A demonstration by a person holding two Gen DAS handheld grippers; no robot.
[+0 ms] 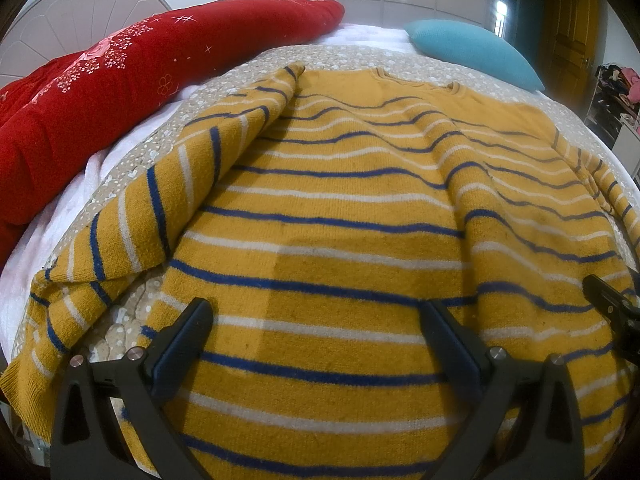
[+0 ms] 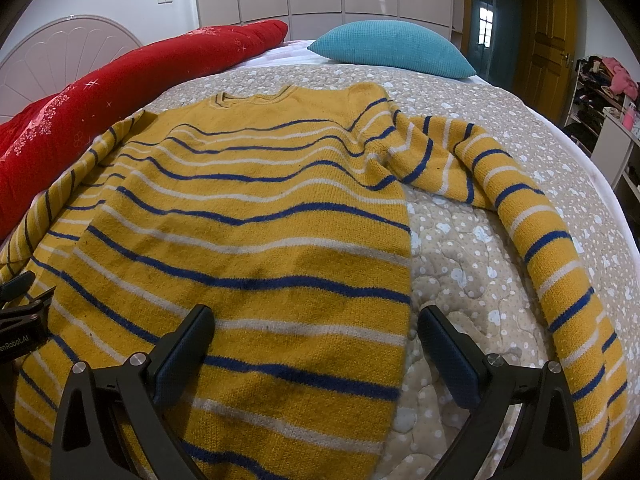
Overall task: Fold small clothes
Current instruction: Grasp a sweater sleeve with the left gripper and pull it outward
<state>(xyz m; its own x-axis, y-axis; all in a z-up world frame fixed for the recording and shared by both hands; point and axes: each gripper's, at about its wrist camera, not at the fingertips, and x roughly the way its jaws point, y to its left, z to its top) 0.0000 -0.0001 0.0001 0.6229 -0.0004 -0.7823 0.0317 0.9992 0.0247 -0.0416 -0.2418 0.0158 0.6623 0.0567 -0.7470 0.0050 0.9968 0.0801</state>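
Observation:
A yellow sweater [image 1: 344,208] with blue and white stripes lies flat on the bed, collar at the far side. It also shows in the right wrist view [image 2: 248,216]. Its left sleeve [image 1: 132,220] lies folded along the body's left edge. Its right sleeve [image 2: 532,232] curves out over the quilt to the right. My left gripper [image 1: 316,320] is open and empty over the sweater's lower left part. My right gripper [image 2: 316,324] is open and empty over the lower right edge of the sweater. The right gripper's tip [image 1: 612,304] shows at the right edge of the left wrist view.
A beige dotted quilt [image 2: 460,248] covers the bed. A red blanket [image 1: 100,108] lies along the left side. A teal pillow [image 2: 392,48] lies at the far end. A white headboard [image 2: 64,52], wardrobes, a wooden door [image 2: 548,40] and a clothes rack [image 2: 600,92] stand beyond.

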